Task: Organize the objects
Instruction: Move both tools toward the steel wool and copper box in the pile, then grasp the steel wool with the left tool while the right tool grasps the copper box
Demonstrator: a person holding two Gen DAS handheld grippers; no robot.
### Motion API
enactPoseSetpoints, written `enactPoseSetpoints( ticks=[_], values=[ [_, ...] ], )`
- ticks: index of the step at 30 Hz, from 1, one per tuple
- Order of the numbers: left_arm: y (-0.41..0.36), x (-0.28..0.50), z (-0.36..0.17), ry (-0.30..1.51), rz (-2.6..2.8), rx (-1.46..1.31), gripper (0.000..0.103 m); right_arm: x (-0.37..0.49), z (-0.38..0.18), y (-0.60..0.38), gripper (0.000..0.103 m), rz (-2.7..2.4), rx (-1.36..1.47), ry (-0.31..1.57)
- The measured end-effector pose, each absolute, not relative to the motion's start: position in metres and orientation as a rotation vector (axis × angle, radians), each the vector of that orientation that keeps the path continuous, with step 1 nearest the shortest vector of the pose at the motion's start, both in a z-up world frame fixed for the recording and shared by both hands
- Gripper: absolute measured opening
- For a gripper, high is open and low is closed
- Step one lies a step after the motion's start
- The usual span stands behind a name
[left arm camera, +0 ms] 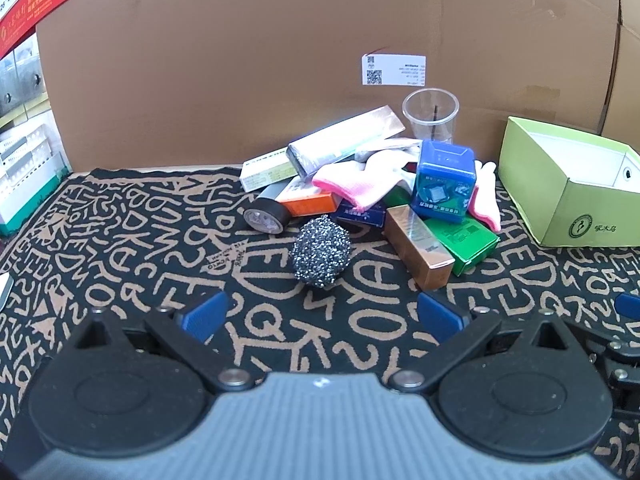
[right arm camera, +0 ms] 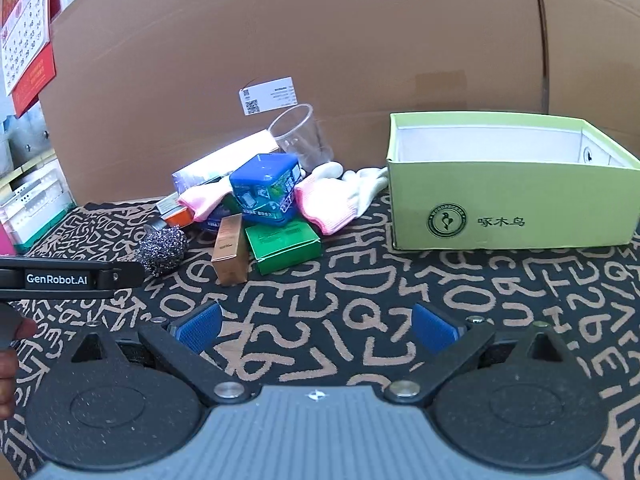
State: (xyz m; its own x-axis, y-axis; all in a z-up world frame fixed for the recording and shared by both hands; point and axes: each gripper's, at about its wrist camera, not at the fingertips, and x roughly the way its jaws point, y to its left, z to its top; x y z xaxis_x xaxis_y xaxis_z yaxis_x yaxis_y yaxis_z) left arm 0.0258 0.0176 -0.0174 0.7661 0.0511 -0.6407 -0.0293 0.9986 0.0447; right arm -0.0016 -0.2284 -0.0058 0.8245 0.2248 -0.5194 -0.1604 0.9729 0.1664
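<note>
A pile of objects lies on the patterned cloth: a steel wool ball point(left arm camera: 321, 253) point(right arm camera: 162, 250), a copper box point(left arm camera: 420, 251) point(right arm camera: 230, 250), a green box point(left arm camera: 464, 245) point(right arm camera: 284, 245), a blue cube box point(left arm camera: 444, 182) point(right arm camera: 266, 188), pink and white gloves point(left arm camera: 352, 182) point(right arm camera: 328, 200), a tape roll point(left arm camera: 266, 214), an orange box point(left arm camera: 308, 202), a silver box point(left arm camera: 344, 140) and a clear cup point(left arm camera: 431, 114) point(right arm camera: 302, 136). A light green open box point(left arm camera: 560, 184) point(right arm camera: 512, 204) stands to the right. My left gripper point(left arm camera: 322, 316) is open, just short of the steel wool. My right gripper point(right arm camera: 316, 328) is open and empty.
A large cardboard sheet point(left arm camera: 280, 60) point(right arm camera: 360, 40) stands behind the pile. A calendar point(right arm camera: 28, 32) hangs at the left above white crates point(left arm camera: 24, 168). The left gripper's body point(right arm camera: 60, 279) shows at the left of the right wrist view.
</note>
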Motion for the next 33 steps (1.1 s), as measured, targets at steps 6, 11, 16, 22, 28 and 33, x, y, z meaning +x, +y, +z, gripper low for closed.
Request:
enactPoseSetpoints(
  ticks=[6,11,16,22,28,33],
  values=[
    [0.02,0.033,-0.023,0.714,0.037,0.026,0.103,-0.003,-0.005,-0.225,0.103,0.223,0.114,0.478],
    [0.028,0.042,-0.025,0.71,0.039,0.027,0.103,0.004,-0.006,-0.22,0.103,0.228,0.045,0.443],
    [0.037,0.06,-0.028,0.724,0.024,-0.011,0.103,0.028,-0.012,-0.208,0.103,0.262,-0.06,0.5],
    [0.047,0.082,-0.033,0.718,0.022,-0.008,0.103,0.05,-0.011,-0.187,0.091,0.346,-0.08,0.517],
    [0.054,0.102,-0.035,0.733,-0.056,-0.028,0.088,0.071,-0.018,-0.146,0.057,0.412,-0.14,0.52],
    [0.053,0.115,-0.047,0.802,-0.127,-0.047,0.041,0.08,-0.024,-0.135,0.028,0.41,-0.168,0.533]
  ],
)
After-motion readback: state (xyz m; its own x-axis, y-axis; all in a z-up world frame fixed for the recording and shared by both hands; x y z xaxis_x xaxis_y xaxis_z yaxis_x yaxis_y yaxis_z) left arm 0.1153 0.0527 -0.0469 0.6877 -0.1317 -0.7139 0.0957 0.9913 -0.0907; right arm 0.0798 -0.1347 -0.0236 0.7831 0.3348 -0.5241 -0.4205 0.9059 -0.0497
